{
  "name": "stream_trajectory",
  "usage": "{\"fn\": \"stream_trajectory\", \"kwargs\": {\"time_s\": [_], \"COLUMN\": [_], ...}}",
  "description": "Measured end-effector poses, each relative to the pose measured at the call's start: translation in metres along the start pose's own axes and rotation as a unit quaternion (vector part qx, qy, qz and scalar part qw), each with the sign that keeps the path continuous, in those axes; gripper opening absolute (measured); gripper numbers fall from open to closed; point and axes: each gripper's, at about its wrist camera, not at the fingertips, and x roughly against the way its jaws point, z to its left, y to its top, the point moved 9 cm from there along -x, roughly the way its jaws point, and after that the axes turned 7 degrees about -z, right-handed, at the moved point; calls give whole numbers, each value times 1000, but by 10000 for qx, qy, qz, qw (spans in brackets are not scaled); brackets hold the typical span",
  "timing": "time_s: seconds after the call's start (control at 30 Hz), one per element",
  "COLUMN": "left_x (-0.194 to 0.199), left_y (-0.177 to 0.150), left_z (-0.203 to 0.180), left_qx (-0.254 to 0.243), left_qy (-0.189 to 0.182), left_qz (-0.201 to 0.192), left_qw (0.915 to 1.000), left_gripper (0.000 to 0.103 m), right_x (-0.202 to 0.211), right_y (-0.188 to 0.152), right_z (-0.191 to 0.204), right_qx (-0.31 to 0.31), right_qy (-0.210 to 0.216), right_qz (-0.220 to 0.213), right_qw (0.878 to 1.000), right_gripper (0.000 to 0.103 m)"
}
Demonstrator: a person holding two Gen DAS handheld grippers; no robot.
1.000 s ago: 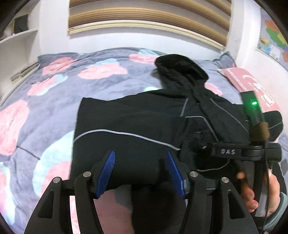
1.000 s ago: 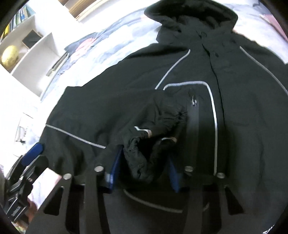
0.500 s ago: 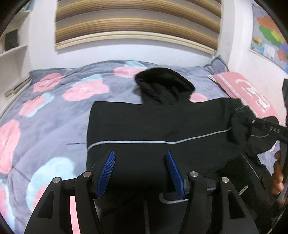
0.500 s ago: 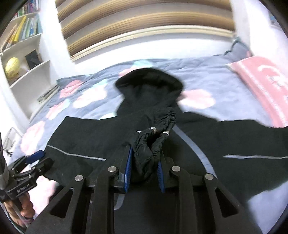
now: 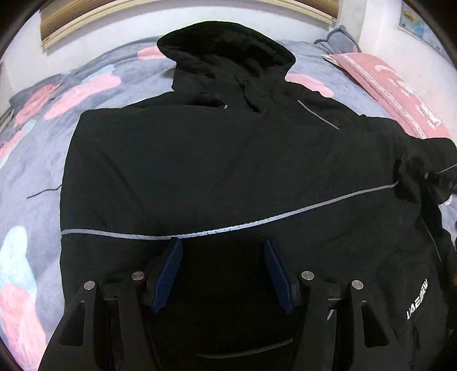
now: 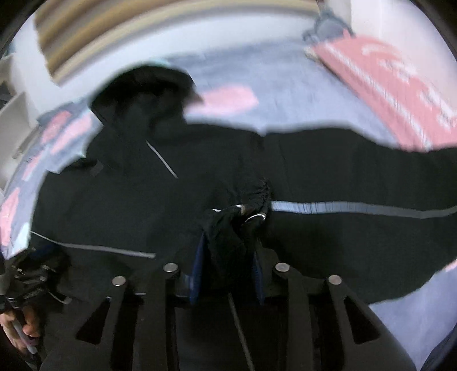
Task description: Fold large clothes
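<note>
A large black hooded jacket [image 5: 217,171] with grey reflective stripes lies on the bed, hood [image 5: 225,48] toward the wall. My left gripper [image 5: 222,274] is open, jaws wide apart, low over the jacket's lower part; whether it touches the cloth is unclear. My right gripper [image 6: 228,274] is shut on the bunched cuff of a sleeve [image 6: 242,211] and holds it over the jacket body [image 6: 114,205]. The sleeve [image 6: 357,182] stretches off to the right. The left gripper [image 6: 28,282] and a hand show at the lower left of the right wrist view.
The bed has a grey-blue cover with pink and pale blue flowers [image 5: 34,137]. A pink pillow [image 5: 394,91] lies at the right by the wall. Wooden slats [image 5: 114,17] run along the wall behind. White shelves [image 6: 11,114] stand at the left.
My right gripper has carried the cuff to the right and the sleeve now stretches out sideways. My left gripper has moved closer over the jacket, still open.
</note>
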Motion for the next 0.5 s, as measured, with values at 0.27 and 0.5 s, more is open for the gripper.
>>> {"fn": "stream_trajectory", "kwargs": {"time_s": [0.27,0.5], "left_x": [36,41], "left_y": [15,16], "left_z": [-13,-19], "left_qx": [73,161], "left_qy": [23,598], "left_qz": [-425,-703], "left_qw": [9991,9956], "left_gripper": [61,61], "right_x": [69,37], "right_y": [24,11], "right_z": [10,55], "right_qx": [-163,737], "right_qy": [94,-290], "right_qz": [-607,-500], "right_qw": [9980,9956], "right_gripper": [58,59]}}
